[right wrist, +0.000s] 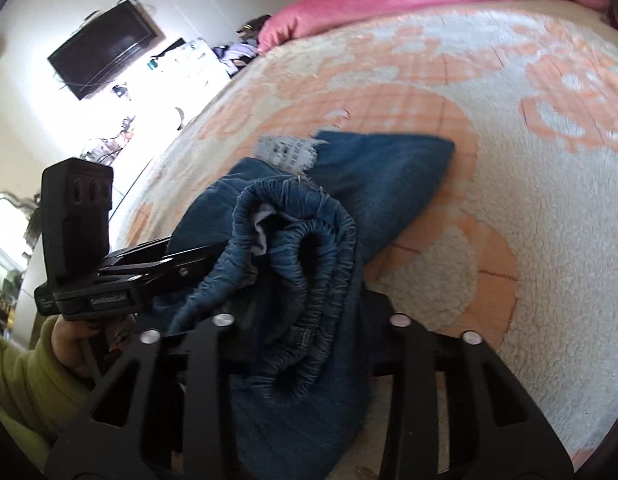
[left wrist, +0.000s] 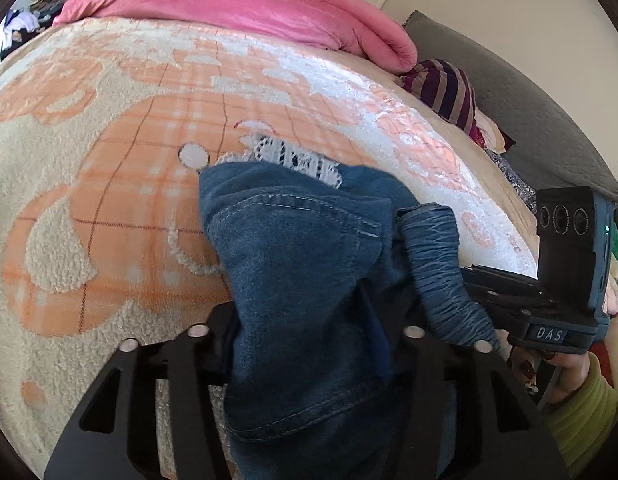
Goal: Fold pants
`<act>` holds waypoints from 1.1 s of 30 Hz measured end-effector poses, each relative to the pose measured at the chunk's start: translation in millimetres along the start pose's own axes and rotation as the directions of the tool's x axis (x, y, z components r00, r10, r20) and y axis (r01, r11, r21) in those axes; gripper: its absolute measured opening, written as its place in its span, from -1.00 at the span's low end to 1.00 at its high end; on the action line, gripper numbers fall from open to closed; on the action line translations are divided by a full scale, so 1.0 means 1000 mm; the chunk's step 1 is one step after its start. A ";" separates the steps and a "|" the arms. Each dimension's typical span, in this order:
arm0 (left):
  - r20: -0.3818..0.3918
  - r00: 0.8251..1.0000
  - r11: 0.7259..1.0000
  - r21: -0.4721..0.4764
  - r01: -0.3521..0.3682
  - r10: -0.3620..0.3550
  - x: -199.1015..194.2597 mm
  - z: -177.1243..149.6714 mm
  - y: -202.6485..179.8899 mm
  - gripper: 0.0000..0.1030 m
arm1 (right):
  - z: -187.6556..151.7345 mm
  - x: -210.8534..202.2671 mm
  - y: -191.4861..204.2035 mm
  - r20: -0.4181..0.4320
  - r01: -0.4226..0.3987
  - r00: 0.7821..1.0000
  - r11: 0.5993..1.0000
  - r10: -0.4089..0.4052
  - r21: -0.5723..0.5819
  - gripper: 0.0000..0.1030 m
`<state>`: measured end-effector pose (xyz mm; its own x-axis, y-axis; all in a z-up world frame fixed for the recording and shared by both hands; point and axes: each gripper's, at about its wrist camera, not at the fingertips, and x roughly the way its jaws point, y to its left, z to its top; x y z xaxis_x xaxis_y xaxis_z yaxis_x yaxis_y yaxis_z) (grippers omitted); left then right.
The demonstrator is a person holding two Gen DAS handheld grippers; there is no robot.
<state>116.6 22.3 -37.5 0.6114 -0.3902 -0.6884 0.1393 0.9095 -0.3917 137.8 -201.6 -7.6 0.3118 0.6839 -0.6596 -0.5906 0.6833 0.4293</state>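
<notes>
The pants [left wrist: 293,256] are small blue denim ones with a gathered elastic waistband [right wrist: 309,256] and a white lace trim [left wrist: 297,160] at a leg end. They lie bunched on the orange and cream fleece blanket [left wrist: 109,208]. My left gripper [left wrist: 309,344] is shut on the denim, which fills the gap between its fingers. My right gripper [right wrist: 309,340] is shut on the waistband. Each gripper shows in the other's view: the right one [left wrist: 489,292] at the right, the left one [right wrist: 181,268] at the left, both gripping the same bundle close together.
A pink quilt [left wrist: 237,8] lies rolled along the far side of the bed. Striped clothing [left wrist: 449,88] and a grey headboard [left wrist: 521,104] are at the right. A wall TV [right wrist: 105,48] and cluttered shelves are beyond the bed's left edge.
</notes>
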 end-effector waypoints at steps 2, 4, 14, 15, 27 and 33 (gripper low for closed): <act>0.017 1.000 1.000 -0.004 0.015 -0.015 -0.006 0.003 -0.002 -0.20 | 0.004 -0.005 0.008 0.019 -0.006 1.000 1.000 0.006 -0.031 -0.54; 0.038 0.999 1.000 0.001 0.029 -0.029 -0.012 0.008 -0.005 -0.21 | 0.009 -0.010 0.014 0.037 -0.011 0.999 0.998 0.013 -0.056 -0.55; 0.122 0.992 0.999 0.043 0.010 -0.015 -0.016 0.056 -0.009 -0.23 | 0.061 -0.011 0.019 0.110 0.028 0.994 0.991 -0.014 -0.128 -0.55; 0.125 0.992 0.999 0.042 0.007 -0.012 -0.013 0.060 -0.008 -0.23 | 0.067 -0.009 0.016 0.113 0.033 0.993 0.992 -0.019 -0.124 -0.55; 0.036 0.999 0.999 -0.032 -0.032 0.033 0.038 0.065 0.028 0.06 | 0.069 0.038 -0.034 0.005 0.078 0.997 0.996 -0.078 0.045 -0.17; 0.009 0.999 0.998 -0.047 -0.038 0.038 0.049 0.059 0.037 0.26 | 0.061 0.045 -0.044 -0.026 0.120 0.993 0.987 -0.118 0.103 0.02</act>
<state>197.8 44.8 -50.0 0.6236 -0.3539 -0.6970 0.0798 0.9158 -0.3936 222.9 -185.1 -18.3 0.3597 0.5915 -0.7216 -0.4693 0.7831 0.4080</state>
